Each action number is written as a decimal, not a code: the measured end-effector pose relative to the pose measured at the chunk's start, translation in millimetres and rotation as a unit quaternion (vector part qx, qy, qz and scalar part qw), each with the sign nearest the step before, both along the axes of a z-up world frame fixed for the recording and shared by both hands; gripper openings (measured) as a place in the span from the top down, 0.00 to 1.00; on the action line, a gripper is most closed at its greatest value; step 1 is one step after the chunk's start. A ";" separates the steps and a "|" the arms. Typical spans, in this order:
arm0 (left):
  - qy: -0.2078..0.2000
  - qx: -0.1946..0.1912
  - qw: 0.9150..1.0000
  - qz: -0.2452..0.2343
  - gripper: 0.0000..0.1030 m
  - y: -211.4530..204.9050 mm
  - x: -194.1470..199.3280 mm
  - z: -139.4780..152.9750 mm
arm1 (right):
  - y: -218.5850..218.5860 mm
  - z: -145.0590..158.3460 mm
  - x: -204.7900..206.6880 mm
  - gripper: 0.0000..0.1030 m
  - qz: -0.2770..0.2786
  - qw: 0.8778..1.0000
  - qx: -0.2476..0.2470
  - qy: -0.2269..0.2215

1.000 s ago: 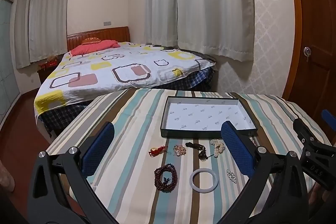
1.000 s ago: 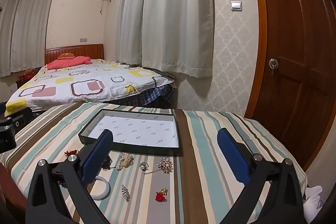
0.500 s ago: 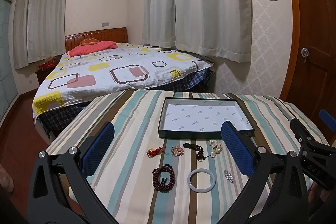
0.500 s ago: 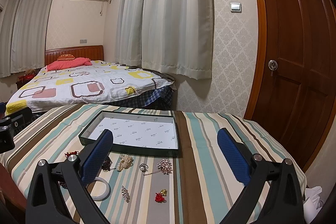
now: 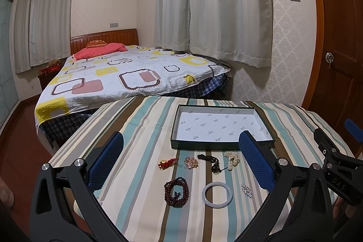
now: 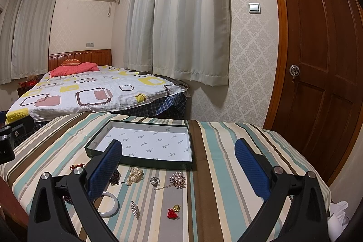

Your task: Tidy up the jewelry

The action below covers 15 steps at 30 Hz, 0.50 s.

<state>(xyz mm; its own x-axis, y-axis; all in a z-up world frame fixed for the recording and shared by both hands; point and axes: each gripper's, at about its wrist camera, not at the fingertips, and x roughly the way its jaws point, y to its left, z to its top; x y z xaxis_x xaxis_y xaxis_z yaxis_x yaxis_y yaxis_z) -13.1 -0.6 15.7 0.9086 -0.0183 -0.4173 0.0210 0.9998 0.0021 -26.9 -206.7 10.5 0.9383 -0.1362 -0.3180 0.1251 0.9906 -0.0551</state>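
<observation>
You are holding the left gripper [image 5: 181, 160] spread wide above the striped tablecloth [image 5: 140, 128], with nothing between its blue pads [image 5: 106, 160]. You are holding the right gripper [image 6: 178, 168] just as wide, and it is gripping nothing either.

In the left wrist view, the empty tray [image 5: 221, 146] is sitting at about 12 o'clock from the spread of jewelry, its near wall just beyond the closest pieces. A row is lying along that wall: a red knotted charm [image 5: 167, 162] at 9 o'clock, then a rhinestone cluster [image 5: 191, 162], a dark cord with beads [image 5: 211, 161] and a pearl strand [image 5: 231, 159] toward 3 o'clock. Nearer to you, a dark red bead bracelet [image 5: 176, 191] is lying at 7 o'clock, a white bangle [image 5: 217, 194] at 6 o'clock and a crystal clip [image 5: 246, 190] at 4 o'clock.

In the right wrist view, a pearl ring [image 6: 155, 180] and a flower brooch [image 6: 177, 179] are resting side by side near the tray's front wall, apart from each other, and a small red ornament [image 6: 173, 212] is lying at 6 o'clock from them. All the pieces are lying on the cloth, outside the tray.
</observation>
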 end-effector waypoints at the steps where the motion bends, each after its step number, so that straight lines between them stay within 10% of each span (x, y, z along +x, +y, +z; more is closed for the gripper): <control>1: 0.000 0.000 1.000 0.000 0.04 0.0 -0.1 -0.2 | 0.1 0.3 -0.2 0.06 0.000 1.000 0.000 0.000; 15: 0.001 -0.001 1.000 0.000 0.04 0.3 -0.4 -1.1 | 0.4 -0.8 0.2 0.06 0.000 1.000 0.000 0.000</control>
<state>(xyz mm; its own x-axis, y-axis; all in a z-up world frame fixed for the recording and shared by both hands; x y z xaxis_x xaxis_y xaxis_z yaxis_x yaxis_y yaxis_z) -13.5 -0.4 14.6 0.9081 -0.0198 -0.4183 0.0218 0.9998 0.0001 -26.8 -206.3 9.7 0.9382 -0.1360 -0.3183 0.1252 0.9906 -0.0543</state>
